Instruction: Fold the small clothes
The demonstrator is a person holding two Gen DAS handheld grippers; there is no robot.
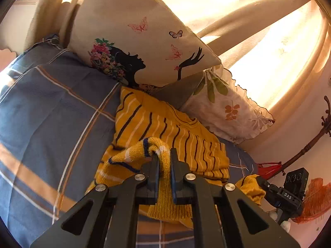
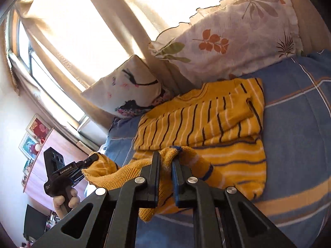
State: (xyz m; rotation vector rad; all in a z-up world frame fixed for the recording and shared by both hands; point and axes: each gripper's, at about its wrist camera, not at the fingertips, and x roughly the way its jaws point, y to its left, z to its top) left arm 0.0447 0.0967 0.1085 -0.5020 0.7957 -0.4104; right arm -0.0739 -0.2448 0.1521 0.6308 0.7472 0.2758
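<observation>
From the left wrist camera, the left gripper [image 1: 164, 157] is clamped on a bunched fold of a yellow striped sweater [image 1: 165, 132], the knit squeezed between both fingers and hanging down in front of them. The sweater lies on a blue checked bedsheet [image 1: 51, 113], its far edge touching a butterfly pillow [image 1: 134, 41] and lying just beside a leaf-print pillow [image 1: 227, 107]. A sunlit curtain [image 1: 258, 31] hangs behind both pillows. At the near right, the right gripper [image 1: 260, 180] grips another yellow corner of the sweater.

From the right wrist camera, the right gripper [image 2: 165, 159] is clenched on a fold of the sweater [image 2: 206, 119], fabric pinched between its fingers. The sweater spreads over the bedsheet [image 2: 300, 124], partly folded on itself, with the leaf-print pillow [image 2: 227, 37] at the far right and the butterfly pillow [image 2: 128, 91] at its far left. At the near left, the left gripper [image 2: 93, 158], held in a hand [image 2: 66, 201], bites the sweater's raised edge. The curtain [image 2: 82, 31] covers a bright window [image 2: 26, 47].
</observation>
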